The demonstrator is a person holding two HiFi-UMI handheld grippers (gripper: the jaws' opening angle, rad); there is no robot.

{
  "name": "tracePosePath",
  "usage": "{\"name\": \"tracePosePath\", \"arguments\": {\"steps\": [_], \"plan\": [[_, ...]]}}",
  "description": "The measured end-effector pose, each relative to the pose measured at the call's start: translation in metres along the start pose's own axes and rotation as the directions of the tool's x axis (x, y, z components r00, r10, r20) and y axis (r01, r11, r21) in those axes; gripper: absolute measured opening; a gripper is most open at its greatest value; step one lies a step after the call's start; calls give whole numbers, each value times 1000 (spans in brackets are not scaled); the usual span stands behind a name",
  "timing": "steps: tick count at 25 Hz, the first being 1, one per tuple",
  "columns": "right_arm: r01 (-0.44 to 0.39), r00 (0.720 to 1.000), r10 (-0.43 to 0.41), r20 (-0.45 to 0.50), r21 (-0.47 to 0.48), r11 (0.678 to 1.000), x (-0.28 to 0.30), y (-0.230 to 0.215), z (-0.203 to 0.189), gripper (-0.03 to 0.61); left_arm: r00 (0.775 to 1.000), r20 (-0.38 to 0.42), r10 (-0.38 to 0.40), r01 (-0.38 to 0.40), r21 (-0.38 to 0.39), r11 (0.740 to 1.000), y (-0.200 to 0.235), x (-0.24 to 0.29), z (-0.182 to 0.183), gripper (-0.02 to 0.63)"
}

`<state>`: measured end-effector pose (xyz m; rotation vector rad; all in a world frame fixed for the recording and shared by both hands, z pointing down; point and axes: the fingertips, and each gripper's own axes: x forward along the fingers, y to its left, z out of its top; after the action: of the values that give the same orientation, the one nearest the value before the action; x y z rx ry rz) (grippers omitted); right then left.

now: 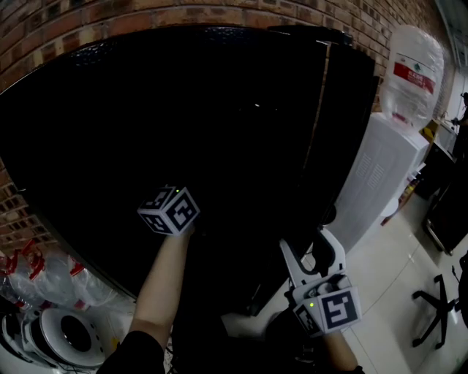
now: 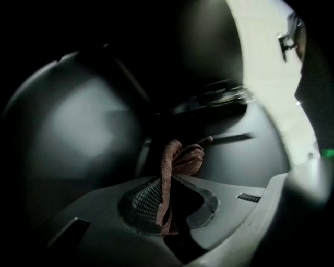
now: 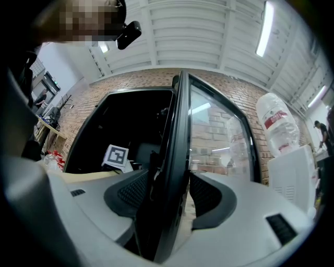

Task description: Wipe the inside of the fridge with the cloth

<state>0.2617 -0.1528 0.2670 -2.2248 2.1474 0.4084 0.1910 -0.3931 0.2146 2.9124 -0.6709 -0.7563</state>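
Observation:
A brown cloth (image 2: 183,159) is pinched between the jaws of my left gripper (image 2: 169,204) and sticks up in a bunched fold. That gripper is inside the dark fridge (image 1: 183,109). In the head view only its marker cube (image 1: 170,210) and the forearm show. The black-framed glass door (image 3: 180,130) stands open, edge-on. My right gripper (image 3: 168,194) is shut on the door's edge, low on the door (image 1: 325,146). From the head view the right gripper (image 1: 313,254) sits below and to the right of the left one.
A white water dispenser (image 1: 380,175) with a large bottle (image 1: 413,69) stands just right of the fridge. Packed bottles (image 1: 44,281) and a round white appliance (image 1: 69,336) lie on the floor at lower left. A brick wall (image 1: 88,18) is behind. A chair base (image 1: 435,310) is at right.

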Motion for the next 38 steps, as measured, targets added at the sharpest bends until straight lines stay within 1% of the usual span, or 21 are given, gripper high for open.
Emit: {"name": "tracePosePath", "arguments": {"steps": [3, 5, 6, 7, 9, 10, 12, 13, 14, 15, 18, 19, 20, 22, 24, 27, 29, 31, 32, 34, 38], "plan": [[4, 1000, -4, 4, 2, 1000, 0, -1, 2, 235, 989, -13, -147, 147, -24, 989, -57, -37, -4, 44], [2, 1000, -2, 22, 18, 1000, 2, -3, 5, 235, 972, -33, -234, 232, -59, 971, -89, -61, -9, 44], [1, 1000, -2, 27, 23, 1000, 3, -3, 5, 235, 961, -46, -273, 268, -88, 959, -102, -74, -13, 44], [0, 1000, -1, 29, 27, 1000, 3, -3, 5, 235, 950, -55, -306, 297, -134, 945, -112, -86, -18, 43], [-6, 999, 5, 33, 34, 999, 2, -4, 4, 235, 929, -57, -366, 343, -245, 907, -127, -104, -33, 44], [-9, 999, 7, 38, 39, 999, 2, -4, 5, 235, 917, -58, -394, 364, -282, 888, -133, -108, -42, 44], [-13, 999, 11, 49, 56, 998, 2, -5, 5, 235, 895, -79, -439, 396, -311, 864, -141, -110, -63, 44], [-18, 998, 15, 53, 69, 997, 2, -4, 5, 235, 887, -95, -452, 403, -316, 859, -143, -109, -73, 44], [-25, 998, 20, 55, 80, 996, 2, -3, 4, 235, 884, -110, -454, 403, -313, 860, -145, -108, -79, 43], [-30, 998, 26, 54, 84, 996, 2, -2, 3, 235, 888, -122, -444, 394, -298, 869, -145, -106, -84, 44], [-33, 999, 30, 43, 56, 998, 2, 0, 1, 235, 920, -164, -357, 323, -200, 925, -135, -94, -88, 43], [-34, 999, 32, 42, 51, 998, 2, 1, 1, 235, 925, -176, -336, 308, -169, 936, -132, -91, -87, 44], [-37, 998, 35, 42, 53, 998, 2, 1, 2, 235, 926, -185, -328, 304, -147, 941, -129, -88, -87, 44], [-44, 998, 42, 42, 59, 997, 2, 1, 2, 235, 926, -192, -326, 306, -130, 943, -125, -84, -86, 44], [-49, 998, 47, 36, 48, 998, 2, 0, 1, 235, 936, -188, -299, 278, -129, 952, -116, -79, -85, 44], [-48, 999, 47, 28, 39, 998, 0, -1, -2, 235, 959, -198, -202, 186, -97, 978, -92, -69, -85, 44], [-53, 998, 52, 33, 39, 998, 1, 0, -1, 235, 964, -224, -142, 135, -43, 990, -77, -63, -89, 44], [-55, 998, 54, 33, 39, 998, 1, -1, -1, 235, 964, -243, -111, 117, 10, 993, -67, -57, -93, 44], [-55, 998, 54, 32, 39, 998, 0, -1, -2, 235, 964, -247, -102, 111, 24, 994, -62, -54, -94, 44], [-58, 998, 57, 34, 37, 998, 0, -1, -2, 235, 965, -249, -84, 95, 32, 995, -52, -48, -96, 44], [-62, 997, 60, 51, 44, 997, 0, -2, 0, 235, 965, -248, -78, 88, 29, 996, -38, -37, -100, 43]]}}
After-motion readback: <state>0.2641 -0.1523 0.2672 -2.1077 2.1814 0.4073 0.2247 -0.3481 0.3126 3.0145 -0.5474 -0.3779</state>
